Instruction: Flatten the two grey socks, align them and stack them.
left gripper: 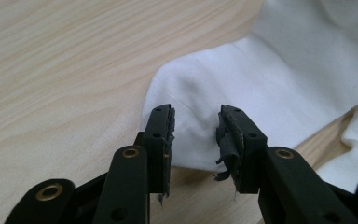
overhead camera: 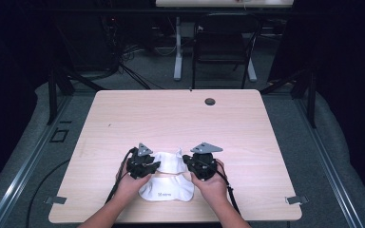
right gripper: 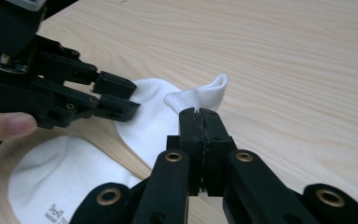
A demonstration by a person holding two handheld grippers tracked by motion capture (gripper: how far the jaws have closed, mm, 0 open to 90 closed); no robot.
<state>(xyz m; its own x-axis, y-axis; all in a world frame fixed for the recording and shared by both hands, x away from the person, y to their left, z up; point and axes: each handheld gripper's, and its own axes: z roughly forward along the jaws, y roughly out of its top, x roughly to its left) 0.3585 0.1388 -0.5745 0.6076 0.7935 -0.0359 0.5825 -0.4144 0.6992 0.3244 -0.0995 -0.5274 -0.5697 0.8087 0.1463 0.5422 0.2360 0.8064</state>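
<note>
Right claw (right gripper: 200,116) clamped on cuff of upper white sock (right gripper: 156,116). Left claw (left gripper: 196,123) apart over its toe end. Second sock (overhead camera: 167,188) flat on surface (overhead camera: 171,118).

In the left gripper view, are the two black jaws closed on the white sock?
No, the left gripper stands open, with a gap between its jaws, and the white sock lies beyond them untouched.

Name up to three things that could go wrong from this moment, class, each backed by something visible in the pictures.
1. The right gripper is shut on only the cuff edge of the upper sock; a pull might slip it free.
2. The left gripper stands open around that sock's toe end; closing could pinch too little fabric.
3. The lower sock lies close underneath and could get dragged along.
</note>
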